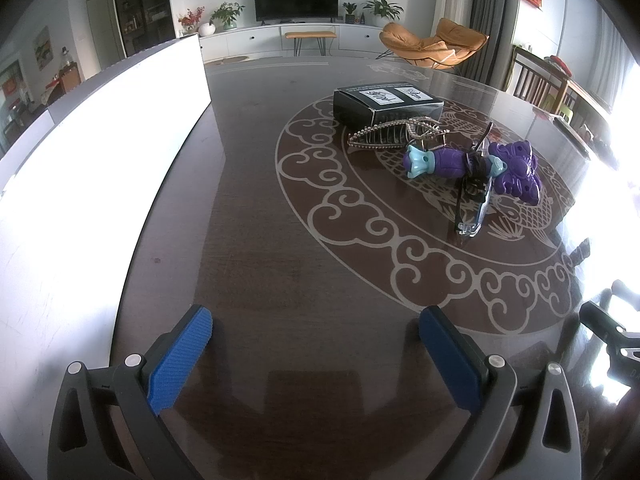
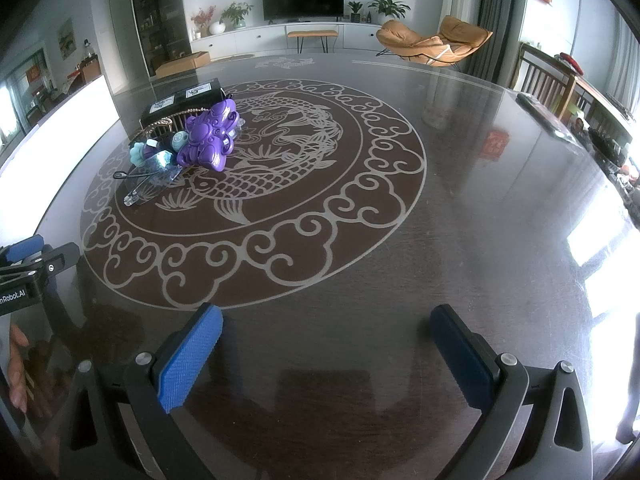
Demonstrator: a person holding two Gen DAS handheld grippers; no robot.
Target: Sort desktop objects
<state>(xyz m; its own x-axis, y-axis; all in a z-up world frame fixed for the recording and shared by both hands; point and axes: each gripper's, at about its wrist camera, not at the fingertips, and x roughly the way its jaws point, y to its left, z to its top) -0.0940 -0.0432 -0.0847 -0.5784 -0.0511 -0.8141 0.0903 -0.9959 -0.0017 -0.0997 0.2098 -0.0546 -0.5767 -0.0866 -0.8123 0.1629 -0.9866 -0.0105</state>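
A heap of small objects lies on the dark round table (image 1: 304,264). It holds a black box (image 1: 386,103), a metal hair claw (image 1: 394,134), a purple and teal toy (image 1: 472,164) and clear glasses (image 1: 476,200). My left gripper (image 1: 316,320) is open near the table's front edge, well short of the heap, nothing between its blue pads (image 1: 182,360). In the right wrist view the purple toy (image 2: 210,138), the black box (image 2: 182,100) and the glasses (image 2: 150,184) sit far left. My right gripper (image 2: 326,318) is open and empty, with the left gripper (image 2: 24,256) at its left.
A tall white panel (image 1: 100,184) stands along the table's left side, also seen as the white panel (image 2: 68,120). A dark flat object (image 2: 546,114) lies at the table's far right edge. Wooden chairs (image 1: 536,80), an orange lounge chair (image 1: 432,42) and a TV (image 1: 296,0) stand beyond.
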